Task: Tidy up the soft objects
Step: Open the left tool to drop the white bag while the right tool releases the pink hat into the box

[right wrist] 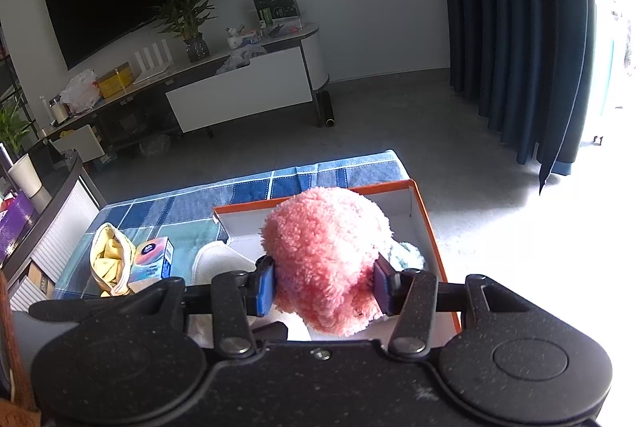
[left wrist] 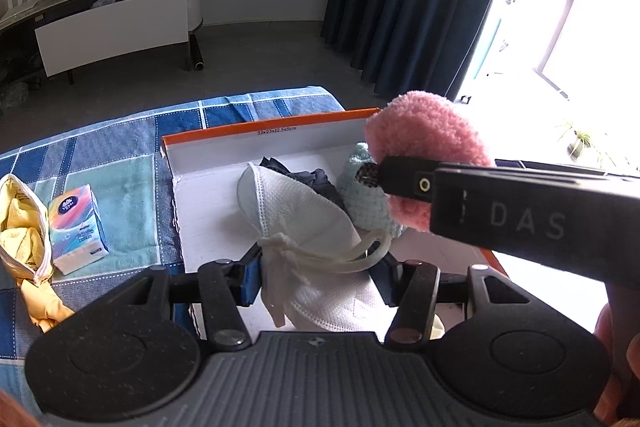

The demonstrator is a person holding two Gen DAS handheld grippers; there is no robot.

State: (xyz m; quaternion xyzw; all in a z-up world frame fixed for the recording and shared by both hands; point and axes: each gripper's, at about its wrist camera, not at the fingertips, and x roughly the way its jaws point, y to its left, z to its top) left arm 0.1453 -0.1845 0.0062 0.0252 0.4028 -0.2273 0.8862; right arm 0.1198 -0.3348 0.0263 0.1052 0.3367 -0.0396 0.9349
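Packing is under way: the right gripper point(right wrist: 325, 285) pinches the pink fluffy ball point(right wrist: 326, 259) between its pads above the box point(left wrist: 276, 125), the left gripper point(left wrist: 318, 281) pinches the white pouch point(left wrist: 304, 211) lying inside, and next, I judge, comes lowering and releasing the ball beside it.

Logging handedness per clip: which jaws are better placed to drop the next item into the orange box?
Right: its gripper holds the pink fluffy item above the orange box.

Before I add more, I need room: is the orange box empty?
Not empty. The orange box holds a white pouch, dark cloth and a pale blue knit.
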